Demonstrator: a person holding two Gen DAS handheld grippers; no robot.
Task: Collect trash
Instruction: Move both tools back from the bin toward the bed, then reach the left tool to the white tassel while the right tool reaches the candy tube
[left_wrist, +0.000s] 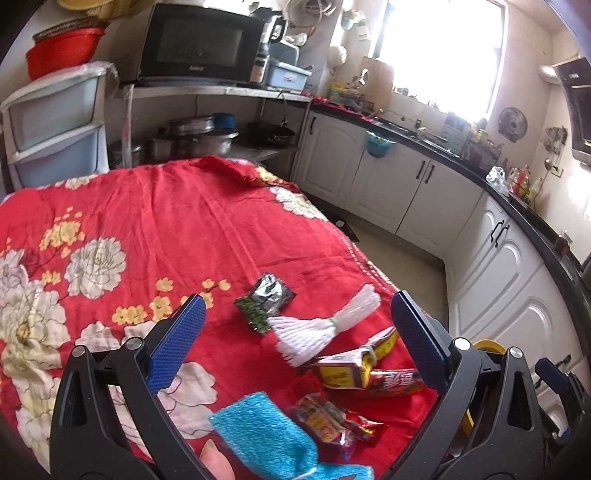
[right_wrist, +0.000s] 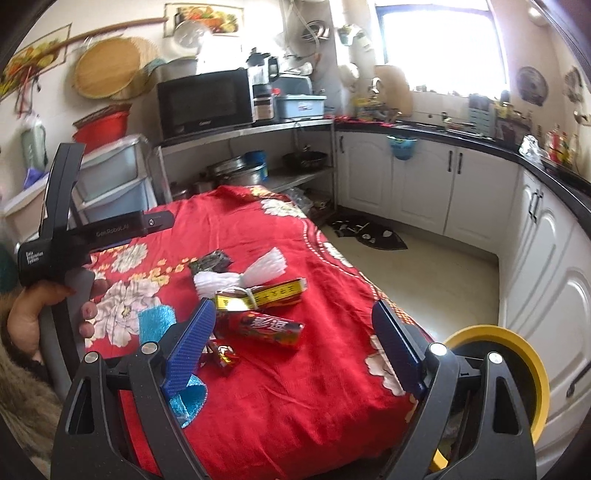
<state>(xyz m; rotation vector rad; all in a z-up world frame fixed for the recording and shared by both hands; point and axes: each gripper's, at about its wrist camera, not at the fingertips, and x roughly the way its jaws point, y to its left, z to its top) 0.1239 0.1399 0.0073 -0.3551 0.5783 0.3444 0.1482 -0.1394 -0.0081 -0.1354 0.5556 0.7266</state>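
Blue-padded fingers of the left gripper (left_wrist: 297, 332) are filling the foreground of the left wrist view, spread wide with nothing between them; the right gripper (right_wrist: 293, 336) is likewise standing released and empty over the same spot. Both are hanging above a table draped in a red floral cloth (left_wrist: 147, 229), in a cluttered kitchen.

Trash is lying scattered near the cloth's right edge; a black and silver foil wrapper (left_wrist: 266, 299) is sitting flat beside a white foam net sleeve (left_wrist: 325, 328); just below, a yellow and red carton (left_wrist: 354, 365) bound by a rubber band is touching a long red snack wrapper (left_wrist: 395, 382); nearer the camera a small crinkled candy wrapper (left_wrist: 332, 424) is lying next to a turquoise scrubbing cloth (left_wrist: 269, 439). Beyond the table's corner, a yellow-rimmed bin (right_wrist: 517, 354) is showing beside the right gripper.

By my judgement every piece is weighing almost nothing; the foil and snack wrappers are looking slick and thin, likely to slide on the cloth, so pinching a raised, crumpled edge is seeming wisest; the foam sleeve is looking soft and springy, easiest taken at its banded waist; the carton is looking stiffer and could be gripped across its narrow sides.

A person's hand (right_wrist: 26, 325) is holding the left gripper's handle.
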